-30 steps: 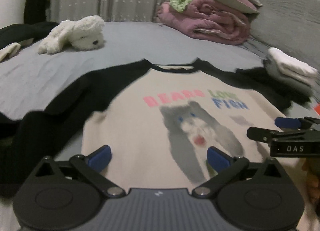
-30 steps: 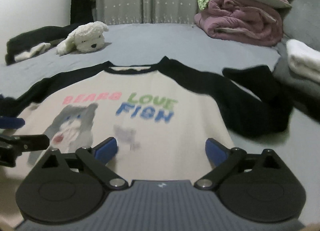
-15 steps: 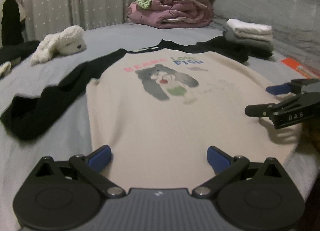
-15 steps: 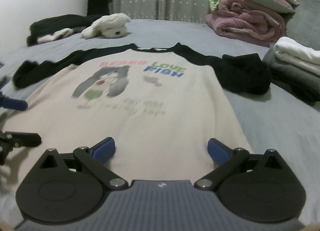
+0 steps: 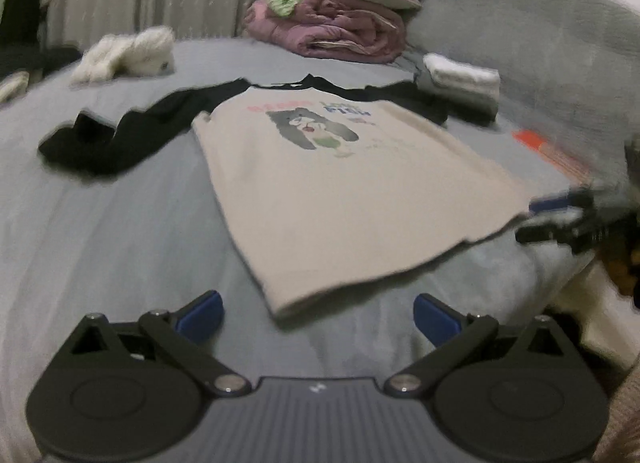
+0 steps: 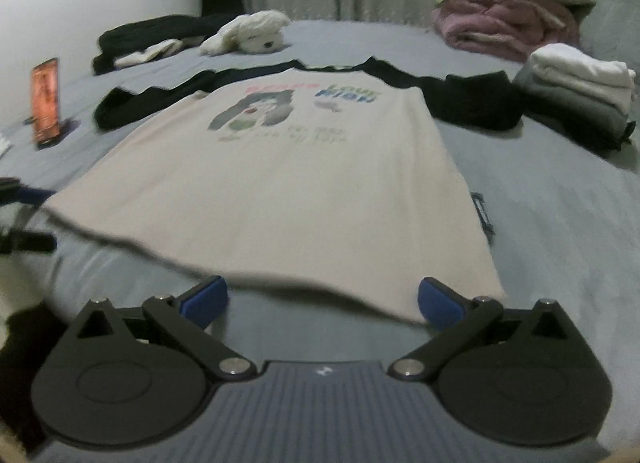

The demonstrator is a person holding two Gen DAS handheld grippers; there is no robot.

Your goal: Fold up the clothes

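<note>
A cream shirt (image 5: 340,199) with black sleeves and a bear print lies flat, face up, on the grey bed (image 5: 120,223); it also shows in the right wrist view (image 6: 288,191). My left gripper (image 5: 318,313) is open and empty, just short of the shirt's near left hem corner. My right gripper (image 6: 322,301) is open and empty at the hem's right part, its right fingertip by the hem corner. Each gripper shows at the edge of the other's view, the right one (image 5: 560,219) and the left one (image 6: 24,219).
A white plush toy (image 6: 252,33) and dark clothes (image 6: 152,37) lie at the far left. A pink quilt pile (image 6: 508,23) and a folded white and grey stack (image 6: 580,83) sit at the right. An orange phone (image 6: 46,99) stands at the left.
Both grippers have pulled back from over the shirt to its hem edge. They stay open. The shirt lies flat as before.
</note>
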